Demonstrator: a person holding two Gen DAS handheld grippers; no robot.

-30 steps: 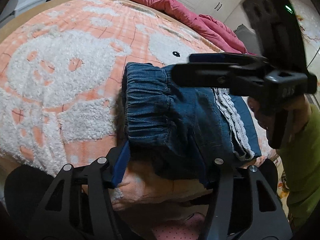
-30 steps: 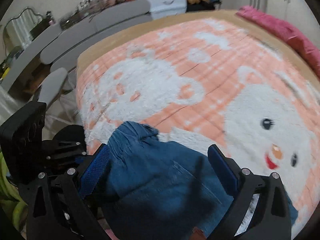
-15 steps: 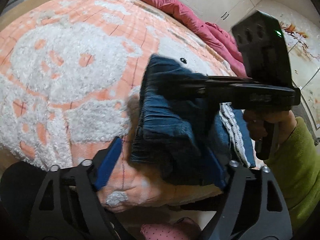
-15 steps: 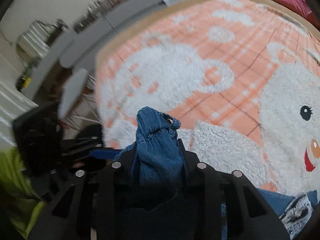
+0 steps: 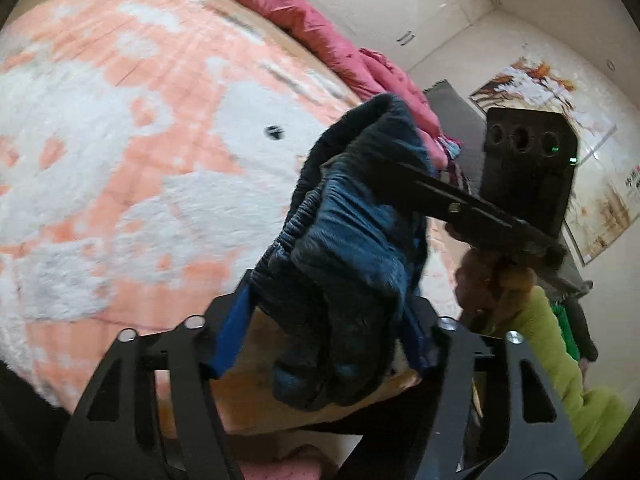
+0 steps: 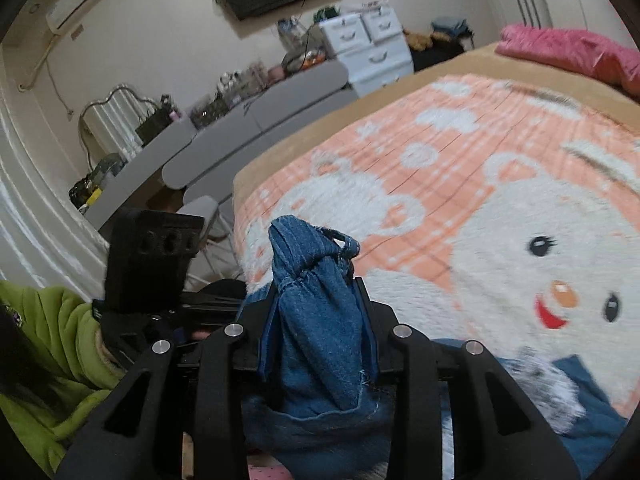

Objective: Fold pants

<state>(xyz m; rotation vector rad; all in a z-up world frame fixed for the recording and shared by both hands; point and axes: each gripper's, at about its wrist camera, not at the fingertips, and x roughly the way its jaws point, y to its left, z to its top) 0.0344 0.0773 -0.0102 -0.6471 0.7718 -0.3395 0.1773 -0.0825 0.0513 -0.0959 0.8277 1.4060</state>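
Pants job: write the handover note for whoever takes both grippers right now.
Right gripper: shut on the bunched waistband end of the denim pants, lifted above the orange blanket.
Left gripper: jaws partly closed around the same bundle, fabric filling the gap; whether it really clamps is unclear.
Pants: gathered in a hanging bunch at the near bed edge; the rest, with a white lace trim, trails onto the blanket.
Done: garment picked up by both grippers.
Left: lay it flat, smooth it, fold it, probably further in from the edge.
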